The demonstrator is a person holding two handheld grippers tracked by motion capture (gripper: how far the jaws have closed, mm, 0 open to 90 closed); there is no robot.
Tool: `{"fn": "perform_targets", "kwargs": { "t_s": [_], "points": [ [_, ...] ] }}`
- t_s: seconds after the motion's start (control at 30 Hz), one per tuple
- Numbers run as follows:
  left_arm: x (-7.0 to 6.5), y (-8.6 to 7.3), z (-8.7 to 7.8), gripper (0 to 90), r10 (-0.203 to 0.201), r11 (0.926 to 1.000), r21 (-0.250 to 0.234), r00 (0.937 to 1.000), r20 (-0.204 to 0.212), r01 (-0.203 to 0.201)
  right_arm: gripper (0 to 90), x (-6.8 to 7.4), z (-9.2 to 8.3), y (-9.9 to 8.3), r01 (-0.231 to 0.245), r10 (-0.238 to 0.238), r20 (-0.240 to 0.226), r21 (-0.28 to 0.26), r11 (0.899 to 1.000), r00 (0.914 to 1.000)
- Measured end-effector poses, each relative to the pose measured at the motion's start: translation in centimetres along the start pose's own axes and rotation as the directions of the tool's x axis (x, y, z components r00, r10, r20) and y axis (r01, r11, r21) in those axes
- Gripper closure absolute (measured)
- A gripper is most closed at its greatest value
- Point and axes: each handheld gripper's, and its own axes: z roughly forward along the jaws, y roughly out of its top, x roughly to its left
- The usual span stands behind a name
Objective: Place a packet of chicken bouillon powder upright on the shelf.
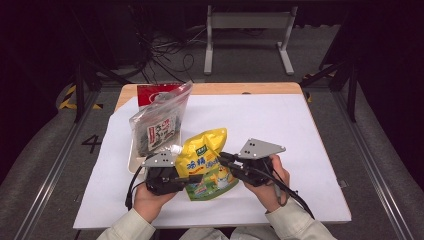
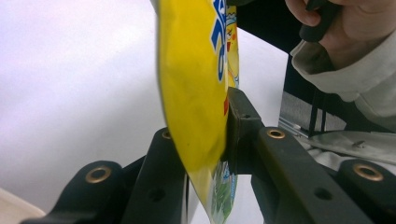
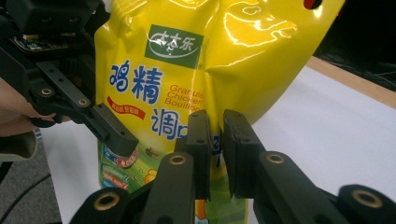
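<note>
Mid hand-over, by the look of it: yellow chicken-bouillon pouch (image 1: 206,162) held upright above the white table sheet (image 1: 280,125), pinched by both the left gripper (image 2: 224,135) and the right gripper (image 3: 215,140). Next, probably easing one pinch off without dropping it.

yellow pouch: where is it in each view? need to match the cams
High view: yellow pouch at lower centre, between both grippers.
Left gripper view: edge-on at centre, between that gripper's jaws.
Right gripper view: across the upper middle.
Shared landmark: the white sheet under it.
</note>
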Motion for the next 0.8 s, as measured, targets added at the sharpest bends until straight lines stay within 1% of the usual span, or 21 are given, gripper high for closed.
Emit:
{"fn": "perform_targets", "kwargs": {
  "t_s": [0.03,0.13,0.2,0.3,0.33,0.37,0.43,0.47,0.5,0.6,0.7,0.77,0.8],
  "points": [
    [0.0,0.1,-0.2,80.6,0.022,0.9997,0.006,0.9998,-0.005,-0.022,80.4,-0.1,-0.2,0.0,-0.005,0.005,-0.003,-0.005,1.0,1.0],
    [-0.3,0.5,-0.8,81.1,0.067,0.9975,0.026,0.9972,-0.034,-0.066,78.7,-0.5,-0.6,0.1,-0.017,0.017,-0.016,-0.017,1.0,0.9997],
    [-0.4,0.8,-1.3,81.1,0.086,0.9959,0.031,0.9953,-0.045,-0.084,76.1,-0.8,-0.8,0.0,-0.019,0.019,-0.019,-0.013,1.0,0.9996],
    [-0.5,1.3,-2.2,81.1,0.124,0.9911,0.057,0.9901,-0.065,-0.12,72.9,-1.5,-1.2,-0.3,-0.021,0.021,-0.026,0.002,1.0,0.9994],
    [-0.5,1.5,-2.9,81.0,0.145,0.9877,0.07,0.9864,-0.077,-0.14,72.7,-1.7,-1.3,-0.4,-0.022,0.022,-0.025,0.003,1.0,0.9994],
    [-0.5,1.5,-2.9,81.1,0.145,0.9877,0.07,0.9864,-0.077,-0.14,72.7,-1.7,-1.3,-0.4,-0.022,0.022,-0.025,0.003,1.0,0.9994],
    [-0.5,1.8,-3.5,81.1,0.163,0.9847,0.075,0.983,-0.084,-0.157,72.4,-2.2,-1.5,-0.5,-0.028,0.029,-0.026,0.014,0.999,0.9992],
    [-0.5,2.0,-4.0,81.1,0.177,0.9821,0.081,0.9803,-0.087,-0.17,72.2,-2.4,-1.6,-0.6,-0.031,0.031,-0.026,0.018,0.999,0.9992],
    [-0.5,2.0,-4.2,81.1,0.18,0.9815,0.082,0.9797,-0.087,-0.173,71.4,-2.7,-1.8,-0.7,-0.032,0.032,-0.027,0.025,0.999,0.9991],
    [-0.5,2.4,-4.8,81.1,0.202,0.9763,0.095,0.9761,-0.079,-0.194,70.1,-3.3,-2.0,-0.9,-0.035,0.036,-0.033,0.035,0.999,0.9988],
    [-0.7,2.8,-5.4,81.1,0.243,0.9654,0.117,0.9666,-0.08,-0.233,69.0,-3.8,-2.1,-1.1,-0.039,0.041,-0.035,0.054,0.998,0.9986],
    [-0.8,3.1,-5.8,81.1,0.252,0.9634,0.115,0.9644,-0.08,-0.242,68.4,-4.2,-2.1,-1.3,-0.048,0.051,-0.036,0.062,0.997,0.9981],
    [-0.7,3.2,-6.1,81.1,0.252,0.9636,0.112,0.9643,-0.081,-0.242,68.2,-4.3,-2.1,-1.4,-0.055,0.058,-0.037,0.067,0.996,0.9976]
  ]
}}
